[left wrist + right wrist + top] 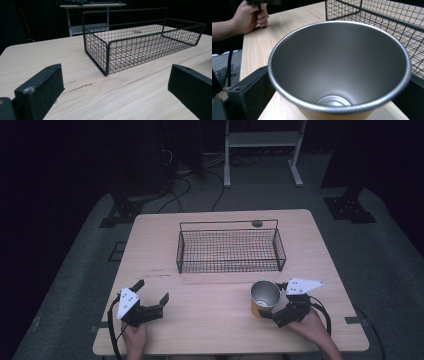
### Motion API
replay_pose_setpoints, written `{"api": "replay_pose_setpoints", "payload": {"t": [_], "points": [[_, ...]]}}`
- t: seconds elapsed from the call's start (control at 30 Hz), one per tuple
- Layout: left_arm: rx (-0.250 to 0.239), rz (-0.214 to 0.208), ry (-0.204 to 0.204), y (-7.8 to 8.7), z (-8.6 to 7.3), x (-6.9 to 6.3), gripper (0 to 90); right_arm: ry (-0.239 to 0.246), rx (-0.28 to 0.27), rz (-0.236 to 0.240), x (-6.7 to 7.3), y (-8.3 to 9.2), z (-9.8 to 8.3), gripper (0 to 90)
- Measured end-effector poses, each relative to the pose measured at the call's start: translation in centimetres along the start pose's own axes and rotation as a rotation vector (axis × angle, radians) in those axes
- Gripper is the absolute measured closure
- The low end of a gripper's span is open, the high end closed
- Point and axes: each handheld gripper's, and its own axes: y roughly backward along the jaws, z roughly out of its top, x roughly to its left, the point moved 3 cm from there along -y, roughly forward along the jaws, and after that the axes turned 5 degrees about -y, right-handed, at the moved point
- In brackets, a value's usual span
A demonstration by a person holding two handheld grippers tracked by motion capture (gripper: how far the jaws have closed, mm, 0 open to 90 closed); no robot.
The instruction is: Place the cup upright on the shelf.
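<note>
A metal cup (265, 296) stands upright on the wooden table, mouth open to the ceiling. Its inside is dull silver steel with a round flat bottom, its rim is rolled and shiny, and its outer wall is yellowish. It sits between the two black jaws of the right gripper (274, 300), one jaw at each side of its wall, just ahead of the hand holding that tool. In the right gripper view, the cup (339, 67) is empty.

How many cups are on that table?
1. A metal cup stands upright on the table, in front of the wire basket, with the right gripper jaws on either side of it.
</note>
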Motion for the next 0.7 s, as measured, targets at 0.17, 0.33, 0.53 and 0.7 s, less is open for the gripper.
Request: {"api": "replay_pose_setpoints", "payload": {"t": [0.17, 0.33, 0.53, 0.7], "points": [[0.0, 0.0, 0.0, 0.01, 0.0, 0.0, 0.0, -0.003, -0.002, -0.018, -0.05, -0.33, 0.16, 0.0], [0.0, 0.001, 0.001, -0.01, 0.0, 0.0, 0.0, -0.002, -0.002, -0.028, -0.16, -0.38, 0.28, 12.1], [-0.001, 0.0, 0.002, 0.0, 0.0, 0.02, 0.0, -0.002, 0.001, -0.031, -0.13, -0.35, 0.35, 12.4], [0.0, 0.001, 0.001, 0.01, 0.0, 0.02, 0.0, 0.003, 0.012, -0.034, -0.06, -0.33, 0.46, 12.5]]}}
